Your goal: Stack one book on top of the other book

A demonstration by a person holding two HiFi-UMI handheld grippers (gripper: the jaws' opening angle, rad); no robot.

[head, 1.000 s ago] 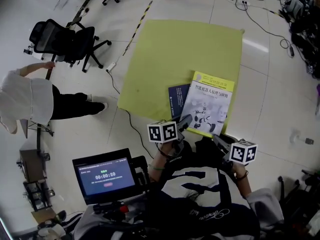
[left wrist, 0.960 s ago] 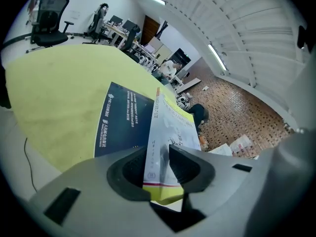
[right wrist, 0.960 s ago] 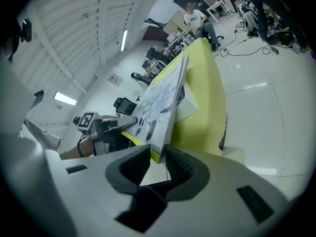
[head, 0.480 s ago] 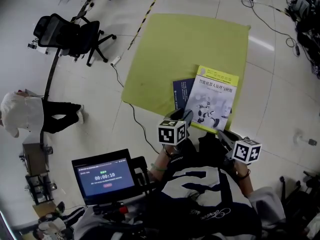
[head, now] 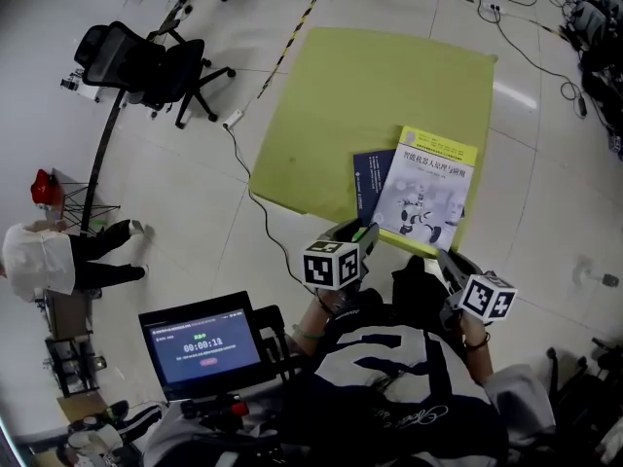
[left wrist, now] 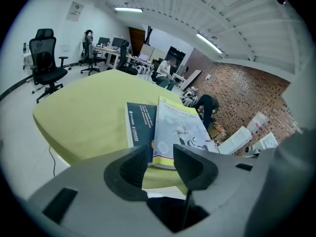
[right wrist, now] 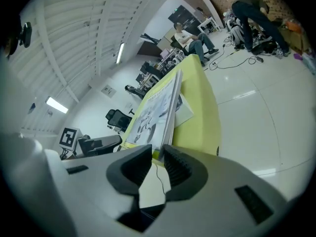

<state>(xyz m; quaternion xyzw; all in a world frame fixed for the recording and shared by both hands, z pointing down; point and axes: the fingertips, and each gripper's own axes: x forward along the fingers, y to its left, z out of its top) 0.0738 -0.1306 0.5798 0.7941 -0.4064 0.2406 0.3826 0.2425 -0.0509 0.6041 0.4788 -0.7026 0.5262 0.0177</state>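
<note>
Books lay together on the yellow-green mat (head: 360, 95), towards its near right corner, one already resting on the other, so the stacking itself looked done and the step in hand seemed to be the letting-go. As I judged it, the next move asked for little: draw both claws clear without nudging the top book, or else square the pile, since the two covers did not line up.

The pale book (head: 428, 188) was the bigger — a yellow band along its far edge and a robot picture on the cover — and it lay flat and face up across the right part of the blue book (head: 368, 183). The blue book was dark and smaller, and it showed only as a strip along the pale one's left side.

The left claw (left wrist: 162, 158) had just been opening and stood wide with nothing between its jaws, just short of the pile's near end. The right claw (right wrist: 158, 157) had just been closing to a narrow gap — also empty — and pointed along the pale book's right edge.
</note>
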